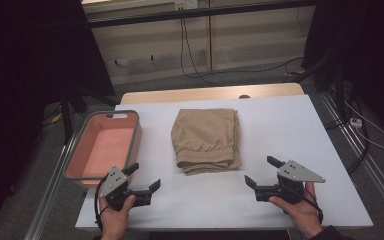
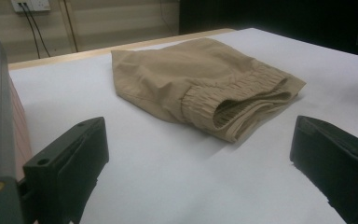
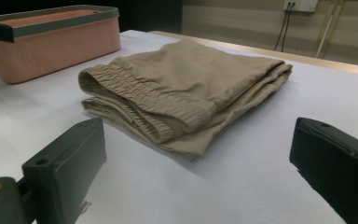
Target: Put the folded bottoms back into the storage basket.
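From the high view, a folded tan cloth pair of shorts with a stretchy waistband (image 1: pixel 207 140) lies in the middle of the white desk (image 1: pixel 290 130), well away from every edge. Its waistband end faces the near edge. A pink plastic tub with a grey rim (image 1: pixel 80 145) sits at the left edge of the desk, apart from the shorts. The left gripper (image 1: pixel 142 177) is held in a hand (image 1: pixel 114 215) near the front left corner, just beside the tub's near end. Its jaws are spread wide with nothing between them. The right gripper (image 1: pixel 262 172) is held in the other hand (image 1: pixel 302 212) near the front edge, toward the right. Its jaws are spread wide too, and hold nothing. Both grippers are near the shorts but do not touch them.

In the left gripper view, the two black jaws stand far apart at the bottom. The shorts (image 2: pixel 205 84) lie ahead between them on the desk (image 2: pixel 158 177). The tub (image 2: pixel 2 116) is close at the left.

In the right gripper view, the jaws are also far apart. The shorts (image 3: pixel 182 88) lie ahead, waistband toward the camera. The tub (image 3: pixel 51 39) sits farther back at the left.
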A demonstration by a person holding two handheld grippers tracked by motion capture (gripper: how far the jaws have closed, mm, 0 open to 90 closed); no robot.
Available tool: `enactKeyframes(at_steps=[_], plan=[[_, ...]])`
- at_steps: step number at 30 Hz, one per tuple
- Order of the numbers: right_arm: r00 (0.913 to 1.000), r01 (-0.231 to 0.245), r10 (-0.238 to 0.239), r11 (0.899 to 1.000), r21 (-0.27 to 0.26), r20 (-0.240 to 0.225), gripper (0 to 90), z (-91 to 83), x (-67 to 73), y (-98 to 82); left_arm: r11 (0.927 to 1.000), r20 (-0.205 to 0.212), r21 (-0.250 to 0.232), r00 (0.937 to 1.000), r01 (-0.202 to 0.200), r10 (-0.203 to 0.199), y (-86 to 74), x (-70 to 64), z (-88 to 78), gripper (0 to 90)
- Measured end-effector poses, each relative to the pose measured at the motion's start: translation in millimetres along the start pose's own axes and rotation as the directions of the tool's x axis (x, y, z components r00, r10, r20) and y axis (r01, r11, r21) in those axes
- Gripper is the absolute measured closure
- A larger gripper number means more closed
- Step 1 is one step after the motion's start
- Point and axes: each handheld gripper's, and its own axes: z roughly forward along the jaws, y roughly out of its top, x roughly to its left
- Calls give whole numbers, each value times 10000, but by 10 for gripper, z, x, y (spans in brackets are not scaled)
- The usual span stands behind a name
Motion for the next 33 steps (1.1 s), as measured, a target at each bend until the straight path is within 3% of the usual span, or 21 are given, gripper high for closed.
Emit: enactKeyframes(at_steps=[8,19,29,31,33], plan=[[9982,134,-114,9993,348,-585,58,145,71,88,10000,55,60,10000,-78,77,9,-10,19,44],[9873,733,-580,9923,1001,-1478,49,419,250,150,9996,231,6,9993,-290,289,9,-26,3,44],[9673,1789,-1411,9686,1724,-2109,78,688,338,273,9993,308,15,9988,-382,381,-5,-37,-24,44],[9625,1852,-1414,9661,1798,-2314,81,736,357,290,9992,323,36,9987,-391,390,-8,-32,-33,44],[9566,1953,-1381,9574,2128,-2568,78,807,368,312,9993,343,13,9987,-373,373,-6,-34,-34,44]])
